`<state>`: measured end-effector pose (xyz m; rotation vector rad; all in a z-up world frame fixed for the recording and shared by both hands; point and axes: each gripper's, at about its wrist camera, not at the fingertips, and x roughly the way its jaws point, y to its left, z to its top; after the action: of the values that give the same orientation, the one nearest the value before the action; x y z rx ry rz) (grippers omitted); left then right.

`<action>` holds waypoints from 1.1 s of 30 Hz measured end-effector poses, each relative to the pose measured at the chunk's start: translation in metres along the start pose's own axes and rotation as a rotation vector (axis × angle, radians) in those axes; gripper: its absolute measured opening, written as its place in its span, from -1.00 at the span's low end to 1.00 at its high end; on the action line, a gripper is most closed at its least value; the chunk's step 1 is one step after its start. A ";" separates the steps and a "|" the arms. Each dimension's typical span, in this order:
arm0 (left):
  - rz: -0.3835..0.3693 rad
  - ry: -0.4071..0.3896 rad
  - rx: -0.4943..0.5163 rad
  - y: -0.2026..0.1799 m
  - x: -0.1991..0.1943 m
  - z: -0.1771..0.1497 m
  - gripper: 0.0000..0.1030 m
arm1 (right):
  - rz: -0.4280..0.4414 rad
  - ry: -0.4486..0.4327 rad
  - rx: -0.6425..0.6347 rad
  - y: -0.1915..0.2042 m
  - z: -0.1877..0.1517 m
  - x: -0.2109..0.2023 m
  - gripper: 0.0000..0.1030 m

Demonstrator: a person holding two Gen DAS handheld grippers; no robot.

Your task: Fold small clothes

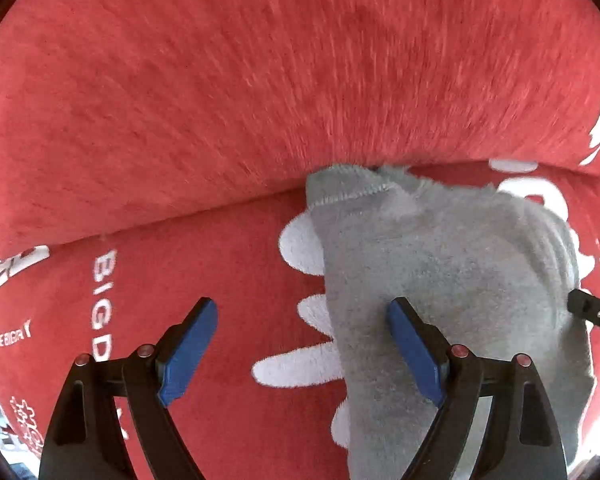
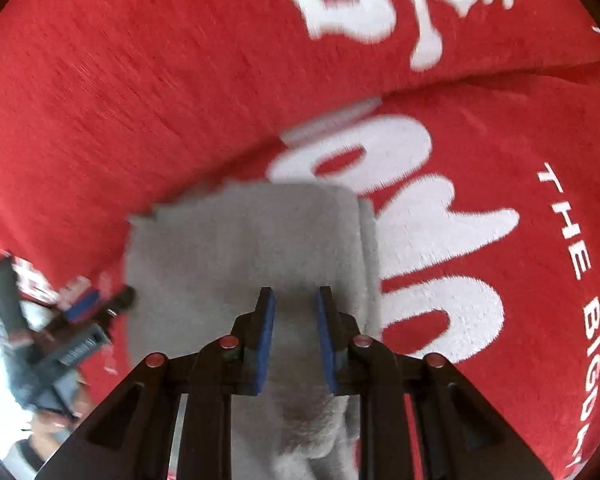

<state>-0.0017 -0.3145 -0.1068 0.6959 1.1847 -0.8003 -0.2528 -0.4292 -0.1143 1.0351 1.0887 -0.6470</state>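
Support surface: a red fleece blanket [image 1: 220, 80] with white printed lettering, creased by a fold from 9 to 3 o'clock. A grey sock [image 1: 440, 272] lies directly on it, at 4 o'clock.

grey fleecy sock [image 1: 440, 264] — folded over, lying flat on red white-lettered blanket [image 1: 220, 100]

The left gripper [image 1: 302, 312] has two black, angular arms with triangular cut-outs; each finger carries a flat blue pad [image 1: 190, 354]; four round reddish pivot pins sit on the arm joints; seen blurred from the right wrist, it shows dark links and a blue strip. The right gripper [image 2: 295, 300] is built alike: black arms, blue pads [image 2: 265, 344], four reddish pins [image 2: 230, 342]; bare metal shows between the links.
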 end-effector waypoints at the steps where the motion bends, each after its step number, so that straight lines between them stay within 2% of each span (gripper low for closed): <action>1: -0.002 -0.005 0.004 0.000 0.002 0.000 0.80 | 0.001 -0.008 0.007 -0.007 0.000 0.002 -0.62; 2: 0.012 -0.010 0.007 0.001 0.003 0.000 0.86 | 0.009 -0.019 0.019 -0.012 -0.001 0.002 -0.63; 4: 0.012 -0.007 0.009 0.005 0.001 0.002 0.88 | -0.020 -0.019 0.045 -0.022 -0.002 -0.004 -0.87; 5: 0.011 -0.004 0.005 0.008 -0.002 0.002 0.88 | -0.061 -0.012 0.051 -0.026 -0.004 -0.007 -0.81; 6: 0.014 -0.003 0.002 0.012 -0.006 0.002 0.88 | -0.080 -0.004 0.066 -0.032 -0.006 -0.011 -0.65; 10: -0.003 0.016 0.016 0.026 -0.024 -0.007 0.88 | 0.025 0.012 0.144 -0.054 -0.027 -0.033 -0.65; 11: -0.013 0.020 0.026 0.028 -0.029 -0.013 0.88 | 0.058 0.017 0.150 -0.055 -0.034 -0.039 -0.57; 13: -0.029 0.026 0.052 0.029 -0.040 -0.028 0.88 | 0.097 0.021 0.151 -0.051 -0.049 -0.050 0.13; 16: -0.078 0.048 0.050 0.026 -0.053 -0.054 0.88 | 0.141 0.009 0.113 -0.036 -0.070 -0.065 0.15; 18: -0.102 0.068 0.052 0.017 -0.057 -0.075 0.88 | 0.127 0.033 0.090 -0.026 -0.082 -0.066 0.05; 20: -0.105 0.097 0.067 0.007 -0.054 -0.091 0.88 | 0.091 0.082 0.063 -0.017 -0.095 -0.057 -0.29; 21: -0.102 0.117 0.072 0.004 -0.050 -0.097 0.88 | 0.074 0.099 0.055 -0.016 -0.100 -0.054 -0.62; 22: -0.097 0.141 0.071 0.000 -0.046 -0.109 0.88 | 0.051 0.112 0.053 -0.016 -0.106 -0.050 -0.82; 26: -0.100 0.182 0.043 -0.001 -0.035 -0.126 0.88 | -0.003 0.125 0.092 -0.029 -0.119 -0.040 -0.82; 29: -0.112 0.207 0.017 0.003 -0.034 -0.129 0.88 | 0.015 0.128 0.131 -0.039 -0.125 -0.029 -0.82; 33: -0.098 0.211 0.025 0.003 -0.037 -0.129 0.88 | 0.008 0.130 0.154 -0.041 -0.127 -0.035 -0.76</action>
<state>-0.0727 -0.2007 -0.1012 0.7614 1.4100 -0.8393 -0.3508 -0.3318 -0.1090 1.2278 1.1607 -0.6729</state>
